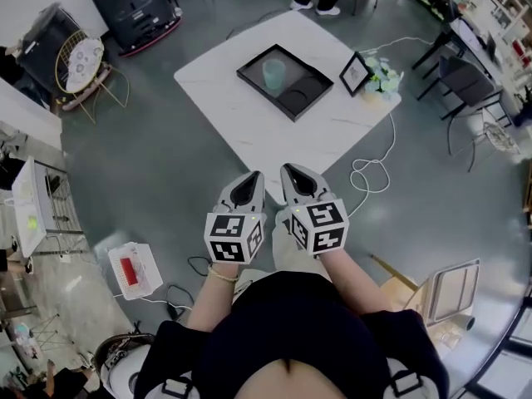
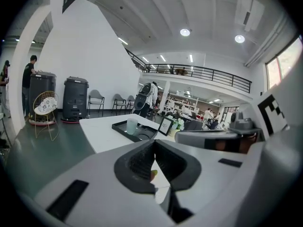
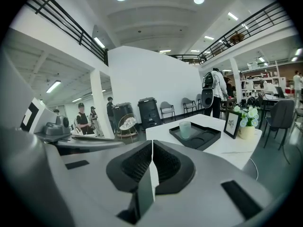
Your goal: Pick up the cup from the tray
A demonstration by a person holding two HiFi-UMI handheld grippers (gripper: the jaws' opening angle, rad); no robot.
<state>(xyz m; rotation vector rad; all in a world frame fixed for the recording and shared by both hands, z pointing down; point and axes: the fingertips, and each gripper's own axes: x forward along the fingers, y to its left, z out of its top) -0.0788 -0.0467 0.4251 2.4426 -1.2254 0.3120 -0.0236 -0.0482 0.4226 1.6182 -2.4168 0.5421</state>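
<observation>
A pale, translucent cup (image 1: 273, 74) stands upright in the left part of a black tray (image 1: 312, 98) on a white table (image 1: 241, 119). The cup (image 2: 132, 125) and the tray (image 2: 120, 127) show far ahead in the left gripper view. In the right gripper view the cup (image 3: 184, 129) sits on the tray (image 3: 213, 135) too. My left gripper (image 1: 247, 179) and right gripper (image 1: 296, 171) are held side by side near my body, well short of the table. Both have their jaws shut with nothing between them.
A small picture frame (image 1: 355, 73) and a flower pot (image 1: 381, 78) stand on the table's right part. A white cable (image 1: 370, 173) loops over the floor beside the table. A wire chair (image 1: 81, 66) and dark bins (image 1: 133, 7) stand at the far left. People stand in the background.
</observation>
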